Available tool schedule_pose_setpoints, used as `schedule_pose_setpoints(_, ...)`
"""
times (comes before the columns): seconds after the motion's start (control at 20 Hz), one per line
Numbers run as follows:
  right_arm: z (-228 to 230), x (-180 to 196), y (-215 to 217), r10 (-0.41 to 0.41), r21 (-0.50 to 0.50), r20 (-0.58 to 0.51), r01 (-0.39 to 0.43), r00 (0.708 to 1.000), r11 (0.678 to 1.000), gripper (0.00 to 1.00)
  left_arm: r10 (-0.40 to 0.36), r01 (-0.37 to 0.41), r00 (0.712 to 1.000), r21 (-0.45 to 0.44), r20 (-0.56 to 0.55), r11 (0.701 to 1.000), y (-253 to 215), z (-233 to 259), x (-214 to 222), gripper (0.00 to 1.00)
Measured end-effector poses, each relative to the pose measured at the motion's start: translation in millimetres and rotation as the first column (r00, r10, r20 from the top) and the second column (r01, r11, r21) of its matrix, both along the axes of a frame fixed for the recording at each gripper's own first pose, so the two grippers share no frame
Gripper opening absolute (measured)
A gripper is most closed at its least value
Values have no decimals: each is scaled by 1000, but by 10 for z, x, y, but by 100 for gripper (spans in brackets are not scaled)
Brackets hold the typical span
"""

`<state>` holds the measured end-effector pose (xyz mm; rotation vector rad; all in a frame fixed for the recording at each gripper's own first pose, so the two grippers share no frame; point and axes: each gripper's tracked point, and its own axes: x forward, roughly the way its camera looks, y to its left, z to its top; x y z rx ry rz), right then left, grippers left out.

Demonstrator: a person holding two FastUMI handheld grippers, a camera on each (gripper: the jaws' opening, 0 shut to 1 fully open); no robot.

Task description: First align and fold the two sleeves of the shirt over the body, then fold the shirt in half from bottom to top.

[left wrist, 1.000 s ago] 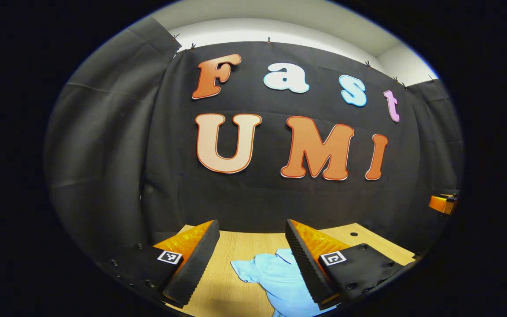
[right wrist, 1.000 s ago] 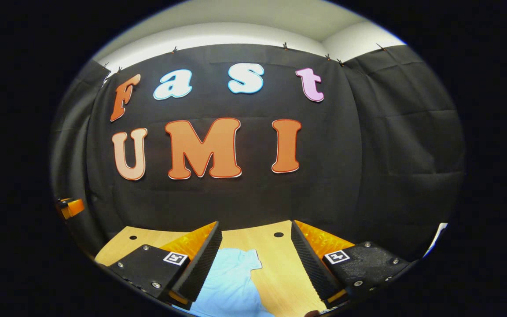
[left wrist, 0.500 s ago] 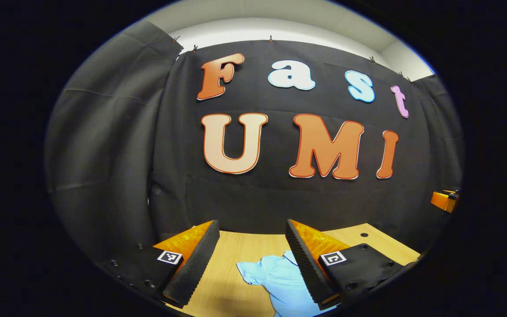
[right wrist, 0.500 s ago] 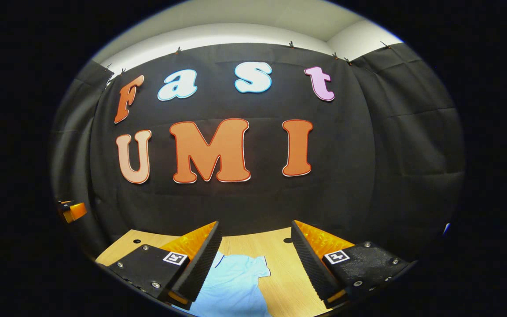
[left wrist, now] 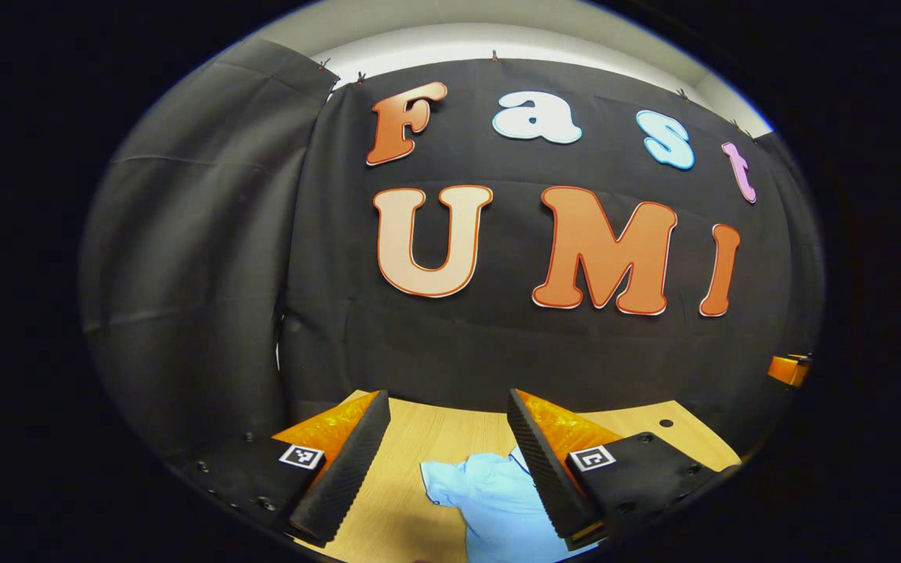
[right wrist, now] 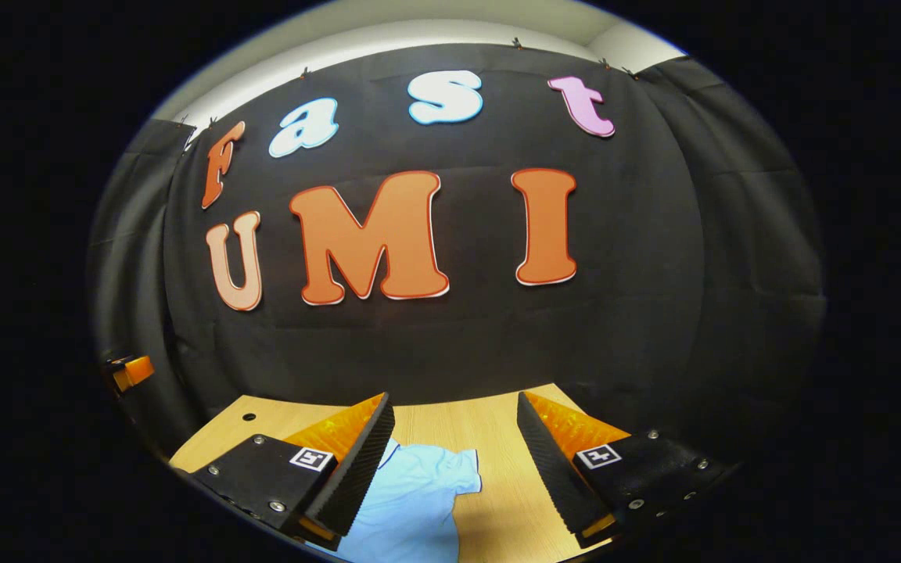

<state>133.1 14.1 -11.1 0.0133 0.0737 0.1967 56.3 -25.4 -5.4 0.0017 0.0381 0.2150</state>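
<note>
Shirt [left wrist: 497, 504]: a light blue garment lying on the wooden surface [left wrist: 435, 438], low in both views and near you. In the left gripper view its left sleeve [left wrist: 443, 483] spreads outward between the fingers, the collar end reaching toward the inner finger; in the right gripper view the other sleeve [right wrist: 458, 478] lies beside the body, its cuff pointing toward bare wood.

Left gripper [left wrist: 445, 418]: you hold it raised above the surface with its fingers spread apart and nothing between them. Right gripper [right wrist: 454, 421]: likewise parted and empty, clear of the cloth. Both look mostly at the booth wall, which suggests you are carrying them high and level so that each can approach its own sleeve without dragging fabric.

Judged state of the task: neither sleeve appears folded over the body, so the sleeve step is not yet begun. The next move probably calls for lowering each gripper to a sleeve edge and pinching a single layer; thin cloth may slip or bunch if caught too deep.
</note>
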Motion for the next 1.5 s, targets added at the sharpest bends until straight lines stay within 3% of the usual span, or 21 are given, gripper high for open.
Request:
schedule_pose_setpoints(0.15,-284,282,-16,9,-24,-115,-12,993,1000,97,-2,2,1000,18,-18,1000,-102,-58,128,94)
schedule_pose_setpoints(0.2,-380,398,-19,10,-30,-153,-15,988,999,97,-4,5,1000,28,-19,1000,-125,-42,177,98)
schedule_pose_setpoints(0.4,-876,875,5,-4,-92,-340,-29,940,995,97,-15,17,999,50,-34,999,-154,-70,362,99)
schedule_pose_setpoints(0.55,-1410,1176,128,0,-90,-523,-55,852,994,97,-17,20,998,36,-64,999,-75,-194,505,99)
schedule_pose_setpoints(0.7,-1939,1576,81,-74,-169,-626,-42,776,985,96,-13,14,996,8,-92,1000,39,-324,610,95)
schedule_pose_setpoints(0.8,-2255,1739,161,-91,-164,-705,-37,704,986,96,0,1,993,8,-115,1000,138,-425,635,99)
schedule_pose_setpoints(0.85,-2392,1812,164,-103,-162,-734,-25,671,987,97,8,-6,993,14,-122,1000,199,-451,633,98)
schedule_pose_setpoints(0.9,-2515,1911,132,-131,-172,-744,2,655,985,97,16,-13,991,19,-131,1000,255,-482,635,95)
schedule_pose_setpoints(1.1,-2967,2005,32,-182,-215,-816,4,548,977,97,45,-40,986,35,-162,999,486,-591,646,98)
schedule_pose_setpoints(1.35,-3290,1983,-78,-233,-277,-848,-22,477,961,97,66,-59,978,38,-197,998,621,-766,628,98)
schedule_pose_setpoints(1.5,-3367,1982,-36,-225,-268,-861,-31,455,963,97,68,-59,974,47,-215,997,638,-833,610,94)
